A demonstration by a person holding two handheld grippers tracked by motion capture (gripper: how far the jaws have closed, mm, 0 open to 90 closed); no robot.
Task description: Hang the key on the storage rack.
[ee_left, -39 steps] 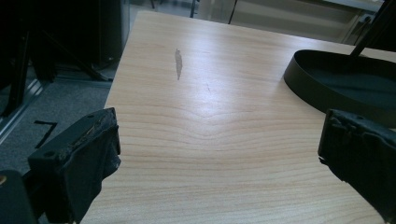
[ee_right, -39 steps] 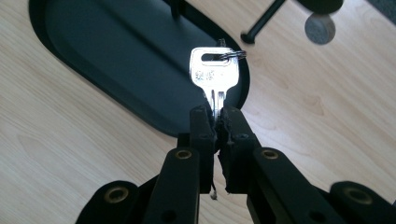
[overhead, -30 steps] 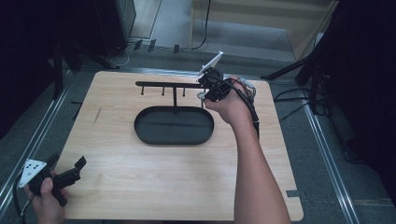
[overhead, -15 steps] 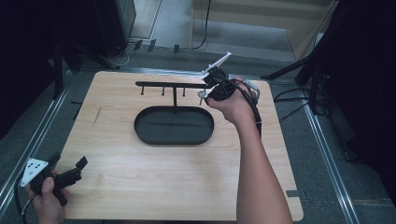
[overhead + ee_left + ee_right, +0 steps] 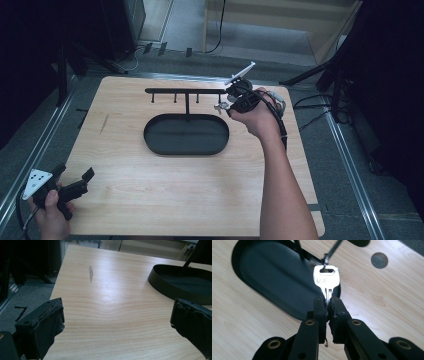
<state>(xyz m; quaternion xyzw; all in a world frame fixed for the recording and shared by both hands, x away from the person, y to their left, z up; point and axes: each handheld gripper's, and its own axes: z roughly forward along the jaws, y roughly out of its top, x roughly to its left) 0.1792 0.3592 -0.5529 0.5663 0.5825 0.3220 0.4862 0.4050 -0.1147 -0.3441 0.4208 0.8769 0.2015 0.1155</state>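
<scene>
A: Now, right hand-held gripper (image 5: 327, 304)?
B: Pinching the key (image 5: 326, 281) by its blade; bow hole on a rack (image 5: 186, 92) hook, above the tray (image 5: 186, 135).
A: Left hand-held gripper (image 5: 117, 322)?
B: Spread, over bare table (image 5: 112, 302).

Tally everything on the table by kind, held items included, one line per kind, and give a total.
Silver key, clamped in the right gripper: 1
Black hook rack with oval tray base: 1
Handheld grippers, counting the left gripper: 2
Total: 4
</scene>
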